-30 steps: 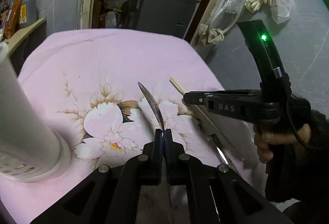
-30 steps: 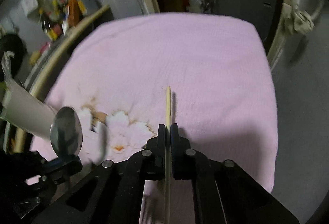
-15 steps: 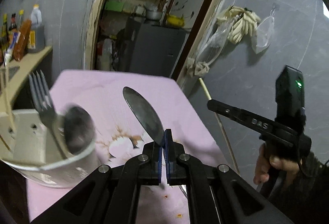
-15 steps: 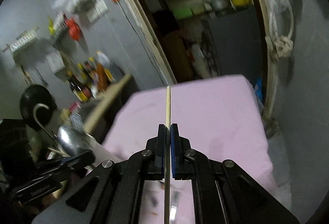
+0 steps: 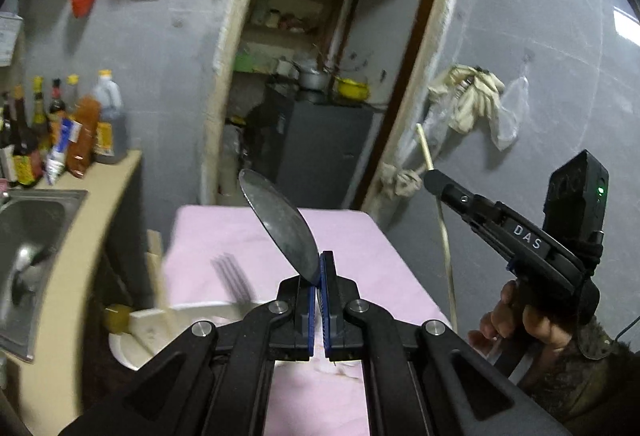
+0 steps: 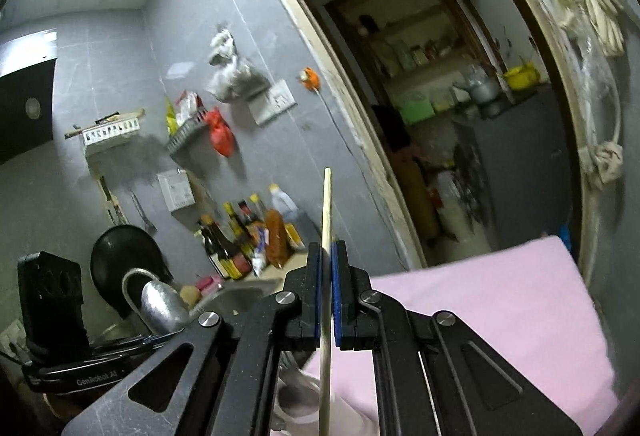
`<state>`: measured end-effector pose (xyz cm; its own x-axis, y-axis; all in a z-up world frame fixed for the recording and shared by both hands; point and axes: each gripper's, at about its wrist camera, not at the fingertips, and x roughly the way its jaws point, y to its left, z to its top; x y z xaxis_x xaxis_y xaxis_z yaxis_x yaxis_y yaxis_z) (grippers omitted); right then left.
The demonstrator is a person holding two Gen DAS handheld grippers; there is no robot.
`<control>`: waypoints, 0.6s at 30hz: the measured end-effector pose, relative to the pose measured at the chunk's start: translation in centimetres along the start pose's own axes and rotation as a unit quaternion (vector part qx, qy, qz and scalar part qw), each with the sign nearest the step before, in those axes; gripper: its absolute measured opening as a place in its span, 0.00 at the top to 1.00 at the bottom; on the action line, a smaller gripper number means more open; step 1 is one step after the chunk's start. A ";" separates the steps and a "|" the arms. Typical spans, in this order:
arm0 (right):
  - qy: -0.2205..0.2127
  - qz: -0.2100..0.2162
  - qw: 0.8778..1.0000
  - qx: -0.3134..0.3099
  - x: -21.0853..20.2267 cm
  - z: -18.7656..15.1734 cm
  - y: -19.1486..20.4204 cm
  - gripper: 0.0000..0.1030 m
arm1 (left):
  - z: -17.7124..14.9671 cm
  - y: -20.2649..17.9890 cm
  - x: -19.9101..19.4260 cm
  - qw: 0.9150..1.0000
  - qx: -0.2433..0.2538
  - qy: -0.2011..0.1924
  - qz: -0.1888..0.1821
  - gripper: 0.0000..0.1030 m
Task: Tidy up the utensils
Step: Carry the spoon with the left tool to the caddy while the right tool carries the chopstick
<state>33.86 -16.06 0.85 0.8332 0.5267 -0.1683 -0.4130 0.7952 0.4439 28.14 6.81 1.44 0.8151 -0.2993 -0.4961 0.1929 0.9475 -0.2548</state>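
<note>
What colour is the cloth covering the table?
Pink; the cloth shows best in the right wrist view.

Spoon [image 5: 280, 224] handle hidden between fingers [image 5: 306, 300] — fork [image 5: 234, 278] and holder [image 5: 160, 332] motion-blurred.

White "DAS" reads on right gripper [image 5: 430, 182] finger, left wrist view. "GenRobot.AI" printed on left gripper [image 6: 132, 346] body, right wrist view. Bottle labels [image 5: 105, 134] too blurred.

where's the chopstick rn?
Clamped upright in the right gripper, the chopstick rises above the pink cloth; the left wrist view shows it right of the spoon.
</note>
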 end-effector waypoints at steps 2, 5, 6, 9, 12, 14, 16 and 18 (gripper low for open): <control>-0.013 0.000 1.000 -0.003 0.8 -0.1 1.8 0.96 | 0.6 1.6 -0.8 1.000 -0.003 -0.011 0.015 0.97; -0.034 0.000 0.999 -0.008 1.5 -0.2 3.9 0.96 | 1.2 4.1 -1.9 0.999 -0.011 -0.027 0.037 0.97; -0.045 -0.002 0.999 -0.007 1.9 -0.3 4.6 0.96 | 1.4 5.0 -2.2 0.998 -0.016 -0.033 0.045 0.97; -0.069 -0.005 0.998 0.003 2.5 -0.6 5.7 0.96 | 1.8 6.9 -2.7 0.996 -0.025 -0.048 0.069 0.97; -0.095 -0.012 0.995 0.017 3.3 -1.3 6.6 0.96 | 1.6 8.5 -2.8 0.994 -0.037 -0.053 0.083 0.97; -0.113 -0.019 0.993 0.023 3.7 -2.0 7.0 0.96 | 1.2 9.3 -2.8 0.994 -0.041 -0.052 0.092 0.97; -0.124 -0.029 0.992 0.022 4.0 -2.7 7.2 0.96 | 0.7 9.9 -2.8 0.993 -0.044 -0.049 0.099 0.97; -0.127 -0.038 0.991 0.015 4.4 -3.4 7.3 0.96 | 0.2 10.4 -2.4 0.993 -0.050 -0.042 0.101 0.97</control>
<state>33.26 -6.88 0.40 0.9285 0.3705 0.0231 -0.3380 0.8182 0.4651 28.30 17.40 0.18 0.8751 -0.0894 -0.4757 -0.0310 0.9704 -0.2394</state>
